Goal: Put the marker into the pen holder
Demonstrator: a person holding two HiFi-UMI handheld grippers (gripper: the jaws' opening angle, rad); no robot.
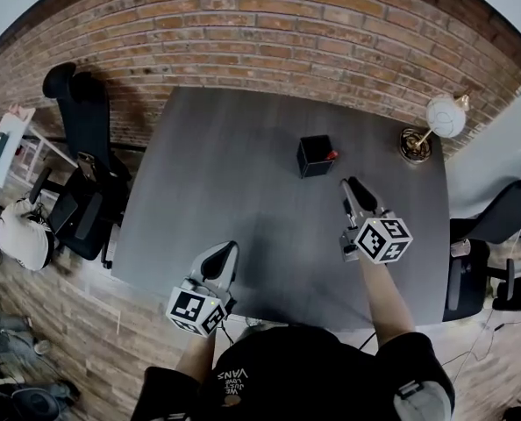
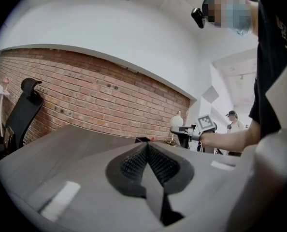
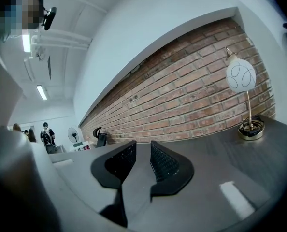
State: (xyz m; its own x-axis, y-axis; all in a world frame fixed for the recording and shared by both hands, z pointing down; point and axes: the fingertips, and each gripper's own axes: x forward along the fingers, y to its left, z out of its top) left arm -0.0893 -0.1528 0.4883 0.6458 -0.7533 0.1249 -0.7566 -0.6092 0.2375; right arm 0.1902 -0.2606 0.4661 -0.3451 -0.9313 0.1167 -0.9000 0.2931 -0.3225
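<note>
The black cube pen holder (image 1: 313, 157) stands on the grey table (image 1: 217, 174), right of centre toward the back. A red marker (image 1: 331, 155) pokes out of its right side. My right gripper (image 1: 354, 185) hovers just in front and to the right of the holder, jaws a little apart with nothing between them (image 3: 142, 149). My left gripper (image 1: 228, 253) is near the table's front edge, shut and empty (image 2: 146, 146). In the left gripper view the pen holder (image 2: 142, 139) is small and far behind the jaw tips, with the right gripper (image 2: 184, 129) beside it.
A lamp with a white globe (image 1: 445, 115) and brass base (image 1: 414, 145) stands at the table's back right corner, also seen as the lamp (image 3: 240, 76). Black office chairs sit to the left (image 1: 85, 174) and right (image 1: 497, 226). A brick wall (image 1: 287, 24) runs behind.
</note>
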